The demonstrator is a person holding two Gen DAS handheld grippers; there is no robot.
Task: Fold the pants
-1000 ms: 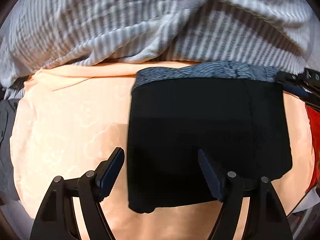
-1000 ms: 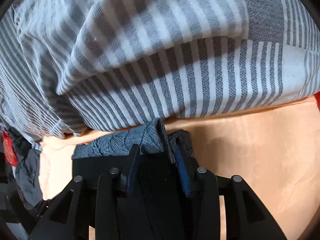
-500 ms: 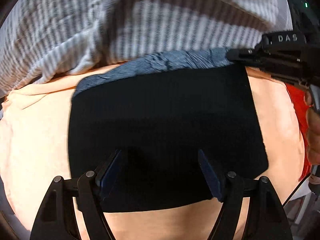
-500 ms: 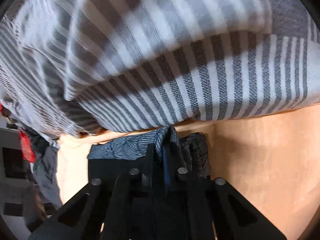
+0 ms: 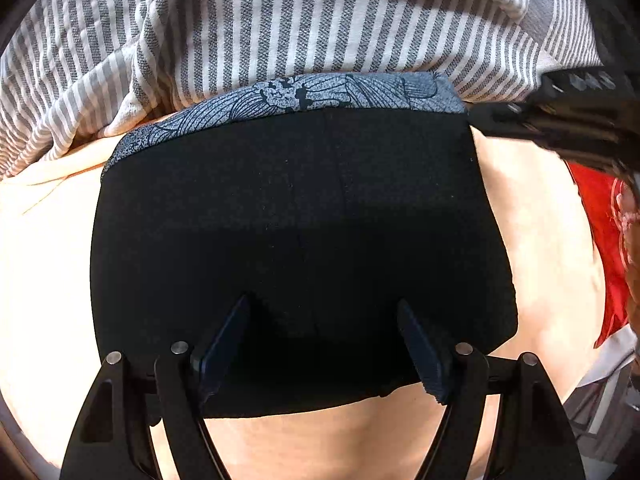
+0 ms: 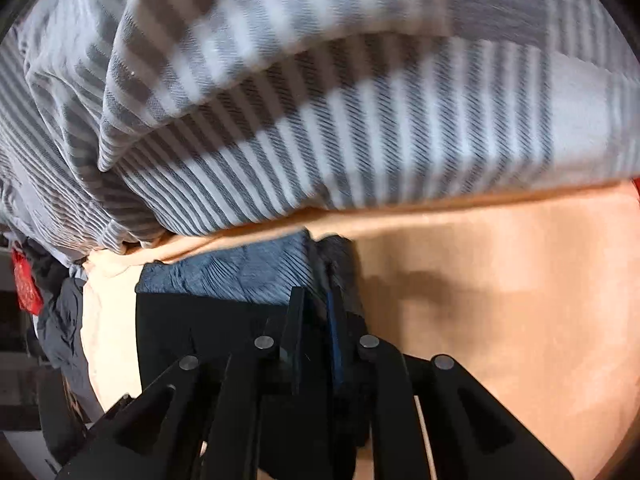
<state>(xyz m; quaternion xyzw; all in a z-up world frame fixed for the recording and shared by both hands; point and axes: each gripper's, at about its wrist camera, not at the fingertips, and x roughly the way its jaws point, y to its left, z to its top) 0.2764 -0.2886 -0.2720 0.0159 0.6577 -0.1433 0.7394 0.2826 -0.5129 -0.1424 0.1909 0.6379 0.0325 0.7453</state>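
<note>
The pants [image 5: 288, 220] are black shorts with a blue-grey patterned waistband [image 5: 320, 94], lying folded on a peach sheet [image 5: 44, 260]. My left gripper [image 5: 324, 320] is open, its fingers over the near edge of the shorts. My right gripper [image 6: 316, 304] is shut on the waistband corner [image 6: 248, 276] of the shorts [image 6: 200, 340]. It also shows in the left wrist view [image 5: 560, 120] at the far right corner of the shorts.
A grey and white striped blanket [image 5: 280, 28] is bunched along the far side, also in the right wrist view [image 6: 320, 100]. A red cloth [image 5: 600, 220] lies at the right. Dark clothes [image 6: 60, 320] hang off the left edge of the peach sheet [image 6: 500, 280].
My left gripper has moved right and forward, so it now sits centred over the shorts. My right gripper has closed on the waistband corner.
</note>
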